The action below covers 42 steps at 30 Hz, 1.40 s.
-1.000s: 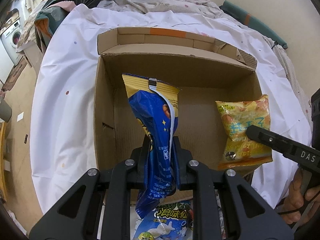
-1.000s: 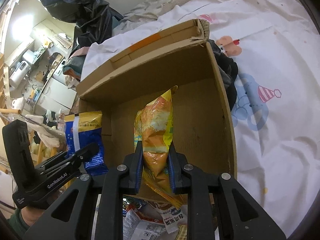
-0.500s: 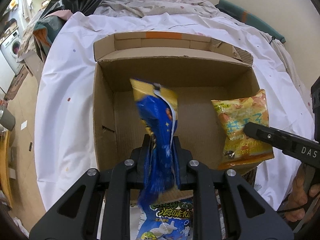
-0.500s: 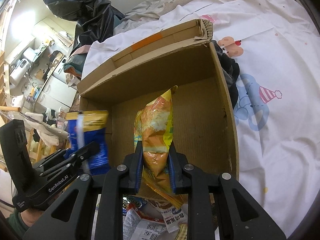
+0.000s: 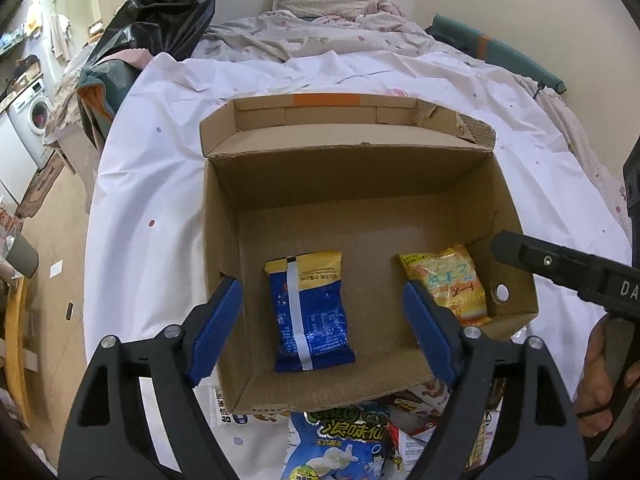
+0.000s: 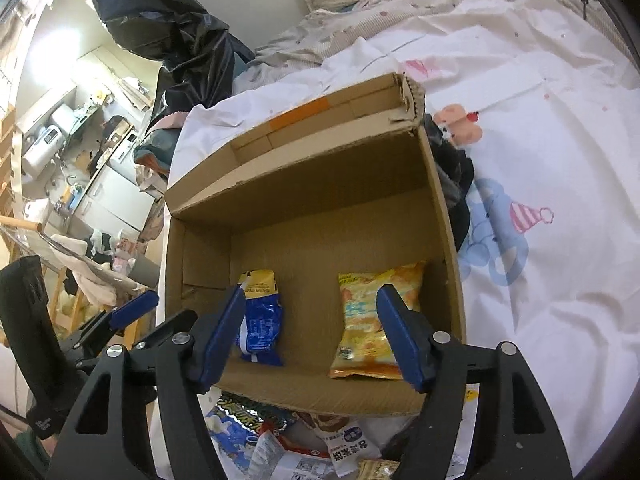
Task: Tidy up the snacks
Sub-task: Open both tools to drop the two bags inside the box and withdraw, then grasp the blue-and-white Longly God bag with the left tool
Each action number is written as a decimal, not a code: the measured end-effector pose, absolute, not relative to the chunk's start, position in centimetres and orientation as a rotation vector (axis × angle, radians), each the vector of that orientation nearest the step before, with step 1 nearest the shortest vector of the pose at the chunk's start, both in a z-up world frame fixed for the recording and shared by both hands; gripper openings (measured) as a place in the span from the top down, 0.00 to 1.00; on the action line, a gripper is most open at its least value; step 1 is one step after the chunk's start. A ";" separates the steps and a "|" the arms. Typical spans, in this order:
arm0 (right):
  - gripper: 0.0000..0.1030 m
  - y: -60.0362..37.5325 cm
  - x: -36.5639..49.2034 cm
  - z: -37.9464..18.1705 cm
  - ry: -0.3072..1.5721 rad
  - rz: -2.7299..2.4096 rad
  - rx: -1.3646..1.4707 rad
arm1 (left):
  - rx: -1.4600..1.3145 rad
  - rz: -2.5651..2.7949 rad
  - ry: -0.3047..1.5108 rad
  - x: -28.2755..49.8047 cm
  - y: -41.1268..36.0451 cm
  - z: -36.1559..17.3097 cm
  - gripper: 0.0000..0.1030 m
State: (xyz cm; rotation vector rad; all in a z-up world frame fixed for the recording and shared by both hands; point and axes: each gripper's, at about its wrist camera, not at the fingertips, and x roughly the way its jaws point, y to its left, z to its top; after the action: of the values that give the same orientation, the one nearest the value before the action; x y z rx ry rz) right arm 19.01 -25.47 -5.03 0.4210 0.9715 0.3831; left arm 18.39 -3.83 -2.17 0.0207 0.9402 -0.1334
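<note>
- while both grippers hover over the near edge of an open cardboard box (image 5: 224, 200), neither one has hold of anything.
- left gripper (image 5: 324, 320): its two blue-padded fingers (image 5: 216, 328) are spread wide apart, with nothing between them but the view down into the box.
- right gripper (image 6: 312, 332): its blue fingers (image 6: 400, 340) are likewise spread wide and carry nothing.
- blue snack bag (image 5: 308, 312): it lies flat on the box floor, toward the left side, back face up, with a yellow band at its far end and a pale seam strip running along its length. in the right wrist view the same bag (image 6: 260, 320) is partly hidden behind the right gripper's left finger.
- yellow-orange snack bag (image 5: 448, 284): it lies flat on the box floor toward the right side, close to the right wall, well apart from the blue bag. in the right wrist view it (image 6: 372, 320) lies below and between the right gripper's fingers.
- the box sits on a bed covered with a white sheet (image 5: 152, 184) printed with small dots and cartoon figures; its far flap is folded up and bears a strip of orange tape (image 5: 326, 100).
- loose snack packets (image 5: 344, 440) lie in a pile on the sheet just outside the box's near wall, below both grippers.
- a black plastic bag (image 6: 180, 40) is heaped beyond the far left corner of the bed.
</note>
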 end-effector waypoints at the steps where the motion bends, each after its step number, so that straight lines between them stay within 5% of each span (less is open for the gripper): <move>1: 0.31 -25.4 19.0 -4.9 0.971 0.381 0.415 | 0.015 -0.132 0.938 18.3 -3.7 -2.1 0.22; 32: 0.31 -26.4 11.7 -3.1 0.959 0.351 0.411 | -0.107 -0.049 0.909 10.8 1.6 0.3 0.22; 42: 0.31 -26.5 8.7 -3.9 0.991 0.350 0.429 | -0.135 -0.018 0.928 8.9 2.5 -0.5 0.14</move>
State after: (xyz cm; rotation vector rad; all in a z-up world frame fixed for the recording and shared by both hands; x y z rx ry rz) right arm 8.75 -26.46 -3.93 0.4285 0.9911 0.3499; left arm 8.90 2.48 -0.53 -0.1355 0.9283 -0.0175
